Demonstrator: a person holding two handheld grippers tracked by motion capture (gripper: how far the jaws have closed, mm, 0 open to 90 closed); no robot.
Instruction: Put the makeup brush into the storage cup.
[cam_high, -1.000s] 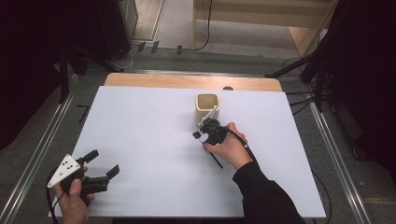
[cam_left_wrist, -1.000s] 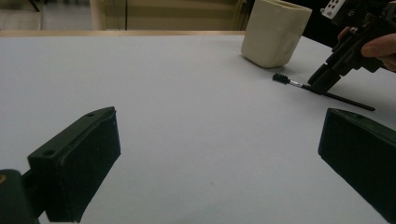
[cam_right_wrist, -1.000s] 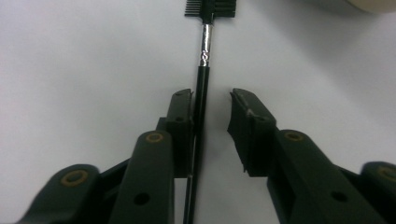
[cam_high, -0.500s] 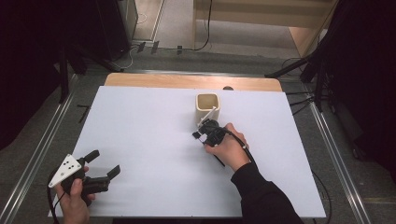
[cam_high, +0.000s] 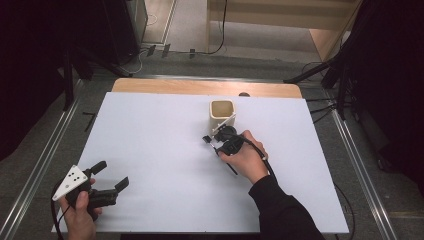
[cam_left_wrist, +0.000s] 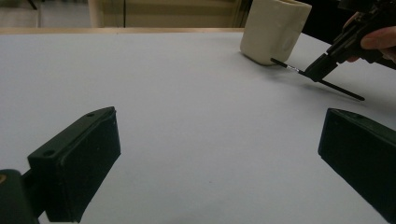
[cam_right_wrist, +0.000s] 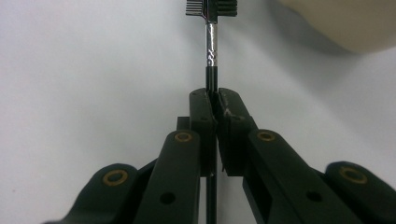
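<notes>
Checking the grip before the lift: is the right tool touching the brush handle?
Touching. In the right gripper view the right tool has both jaws pressed shut on the thin black brush handle.

Right gripper (cam_high: 216, 140), a black two-jaw tool in the person's right hand (cam_high: 248, 159), jaws pressed together on a thin black-handled brush (cam_right_wrist: 211, 56). Left gripper (cam_high: 111, 176), black with a grey three-cornered plate, in the left hand (cam_high: 80, 212) at the near table edge, jaws wide apart, holding nothing.
</notes>
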